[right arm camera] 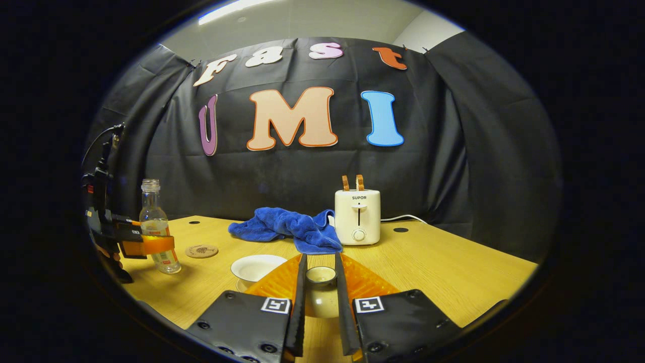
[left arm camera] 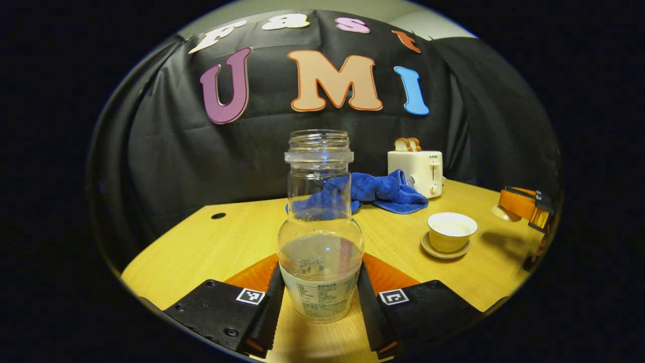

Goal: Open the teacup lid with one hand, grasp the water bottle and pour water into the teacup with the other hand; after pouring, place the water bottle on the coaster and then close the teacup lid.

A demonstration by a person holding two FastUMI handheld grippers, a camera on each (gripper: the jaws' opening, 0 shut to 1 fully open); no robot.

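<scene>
In the left gripper view, the left gripper (left arm camera: pixel 319 302) has its fingers (left arm camera: pixel 269 307) pressed against both sides of the water bottle (left arm camera: pixel 319 237), which stands upright, uncapped, with a little water in its lower part, on the wooden bench (left arm camera: pixel 201 247). Behind the bottle lies a blue cloth (left arm camera: pixel 383 191), and right of that stands a white toaster (left arm camera: pixel 415 171) with bread in its slots. Nearer, to the right, the open teacup (left arm camera: pixel 451 231) sits on its saucer (left arm camera: pixel 443 250). At the far right edge the other gripper appears.

In the right gripper view, the left gripper shows at the far left holding the bottle, with a round coaster (right arm camera: pixel 201 250) just beside it on the bench. The right gripper (right arm camera: pixel 321 302) has its fingers clamped on the teacup lid (right arm camera: pixel 321 292), held just right of the teacup.
</scene>
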